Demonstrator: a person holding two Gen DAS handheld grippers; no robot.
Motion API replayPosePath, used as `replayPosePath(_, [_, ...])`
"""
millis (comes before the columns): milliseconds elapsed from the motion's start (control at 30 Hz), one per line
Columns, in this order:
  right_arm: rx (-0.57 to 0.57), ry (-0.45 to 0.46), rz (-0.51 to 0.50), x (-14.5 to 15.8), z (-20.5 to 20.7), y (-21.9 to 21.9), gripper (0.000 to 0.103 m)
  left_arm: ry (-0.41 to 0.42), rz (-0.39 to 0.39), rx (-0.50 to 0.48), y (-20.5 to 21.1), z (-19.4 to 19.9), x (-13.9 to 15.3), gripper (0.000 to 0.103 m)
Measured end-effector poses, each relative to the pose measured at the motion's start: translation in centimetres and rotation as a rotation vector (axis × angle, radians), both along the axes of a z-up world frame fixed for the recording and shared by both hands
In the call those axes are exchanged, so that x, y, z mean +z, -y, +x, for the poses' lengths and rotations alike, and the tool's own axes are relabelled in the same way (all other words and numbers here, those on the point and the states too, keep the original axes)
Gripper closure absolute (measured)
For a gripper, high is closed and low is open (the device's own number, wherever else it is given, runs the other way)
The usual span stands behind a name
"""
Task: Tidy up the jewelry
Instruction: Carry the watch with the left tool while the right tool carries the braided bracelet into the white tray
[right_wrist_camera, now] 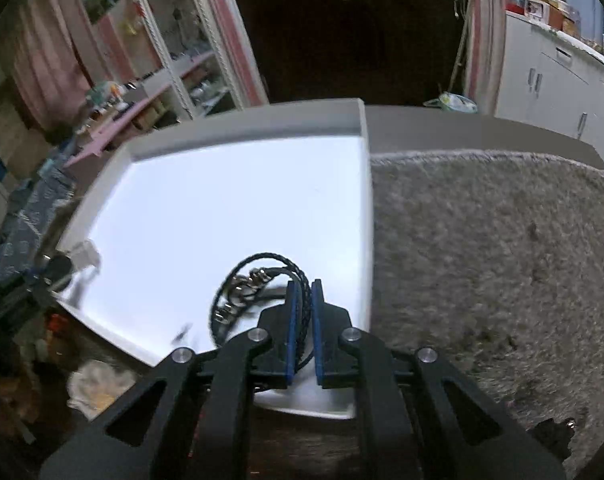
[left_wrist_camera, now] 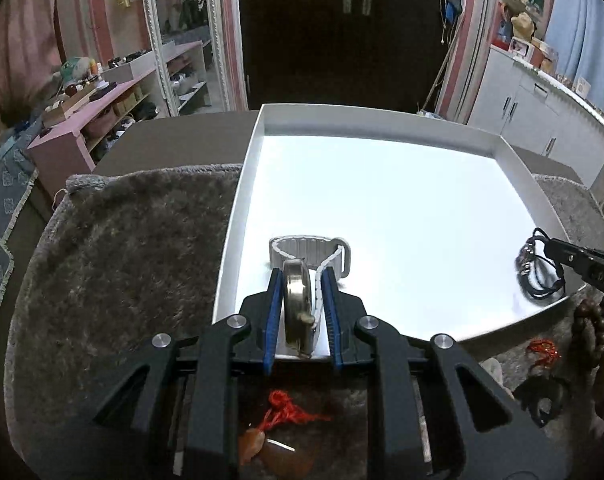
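Jewelry is split between the two grippers over a white tray (left_wrist_camera: 238, 216) that sits on a grey shaggy mat (left_wrist_camera: 134, 240). The left gripper (left_wrist_camera: 302, 280) is clamped on a wristwatch (left_wrist_camera: 298, 304): the round metal case stands on edge between the blue pads (left_wrist_camera: 276, 308), and the pale grey strap (left_wrist_camera: 305, 250) loops out just ahead of the fingertips, above the tray's near left part. The right gripper (right_wrist_camera: 303, 290) has its jaws nearly together, pinching a black braided cord bracelet (right_wrist_camera: 258, 280); the cord runs between the blue pads (right_wrist_camera: 290, 320), and its loop with small metal beads hangs out ahead and to the left of the fingertips, over the tray's near right corner. In the left wrist view this bracelet and the right gripper's tip show far to the right of the watch, well apart from it. Behind the left jaws, on the mat, lies a red cord with an amber stone (left_wrist_camera: 278, 420). To their right, also on the mat, lie dark wooden beads (left_wrist_camera: 589, 328) and another red cord (left_wrist_camera: 543, 350).
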State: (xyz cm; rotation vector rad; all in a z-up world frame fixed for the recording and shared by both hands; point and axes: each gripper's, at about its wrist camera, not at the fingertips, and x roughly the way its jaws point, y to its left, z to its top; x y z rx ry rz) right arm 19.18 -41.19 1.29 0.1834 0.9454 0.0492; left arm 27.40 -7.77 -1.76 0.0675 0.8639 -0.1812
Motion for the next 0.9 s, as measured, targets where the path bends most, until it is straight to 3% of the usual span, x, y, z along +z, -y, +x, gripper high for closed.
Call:
replayPosePath(333, [-0.012,0.005,-0.091,0.2,-0.3,1.5,0.1,-0.021,-0.01,-0.038,2.4,0.5,-0.3,0.085])
replayPosePath(767, [-0.053,0.006,-0.083,0.3,-0.1,5.0,0.099,-0.016,-0.001,-0.05,5.0,0.0,-0.8,0.084])
replayPosePath(900, [-0.053,0.007,-0.084,0.2,-0.1,4.8,0.098,-0.014,-0.003,-0.047,5.0,0.2,-0.9,0.079])
